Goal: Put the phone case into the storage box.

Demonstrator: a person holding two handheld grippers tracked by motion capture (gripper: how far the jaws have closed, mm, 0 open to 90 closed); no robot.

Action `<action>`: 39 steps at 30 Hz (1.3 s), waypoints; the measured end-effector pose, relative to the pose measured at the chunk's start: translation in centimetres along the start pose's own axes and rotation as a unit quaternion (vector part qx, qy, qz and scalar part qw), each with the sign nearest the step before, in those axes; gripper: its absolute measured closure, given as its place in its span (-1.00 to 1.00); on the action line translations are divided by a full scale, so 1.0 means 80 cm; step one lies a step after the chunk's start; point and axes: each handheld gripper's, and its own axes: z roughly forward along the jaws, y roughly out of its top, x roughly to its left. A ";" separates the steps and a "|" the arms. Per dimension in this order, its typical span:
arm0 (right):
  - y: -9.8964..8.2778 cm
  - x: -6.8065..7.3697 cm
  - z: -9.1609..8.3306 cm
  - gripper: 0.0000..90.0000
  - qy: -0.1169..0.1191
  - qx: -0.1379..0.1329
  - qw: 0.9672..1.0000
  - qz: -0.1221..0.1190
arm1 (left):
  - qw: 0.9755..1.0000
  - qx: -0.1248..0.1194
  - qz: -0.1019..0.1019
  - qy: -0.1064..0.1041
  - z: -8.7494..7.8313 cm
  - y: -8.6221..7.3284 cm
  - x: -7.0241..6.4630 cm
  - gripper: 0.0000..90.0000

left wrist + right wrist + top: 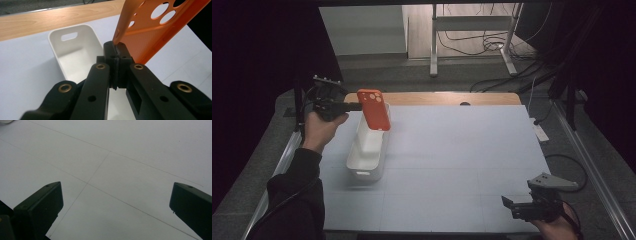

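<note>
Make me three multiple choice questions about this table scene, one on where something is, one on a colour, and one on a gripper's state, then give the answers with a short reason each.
1. Where is the phone case?
A. Held in the air above the white bin
B. Lying flat on the near right corner of the table
C. Lying inside the bin

2. What colour is the phone case?
A. Blue
B. Orange
C. Black

3. How do the jaws of the right gripper stand?
A. Shut on the bin
B. Shut on the phone case
C. Open, with nothing between them

Answers:
1 A, the high view shows the left gripper holding the case by its edge over the bin's far end.
2 B, it reads orange in the high view and the left gripper view.
3 C, the right gripper view shows its jaws wide apart over the bare white table.
</note>
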 end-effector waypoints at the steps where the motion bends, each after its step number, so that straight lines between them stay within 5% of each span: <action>1: 0.000 0.000 0.000 -1.00 0.000 0.000 1.000 0.000 | 1.000 0.000 -0.001 0.003 0.000 0.001 0.002 0.98; 39: 0.000 0.001 0.001 -1.00 0.006 0.004 1.000 -0.008 | 0.997 -0.014 -0.037 0.068 0.031 0.015 0.045 0.98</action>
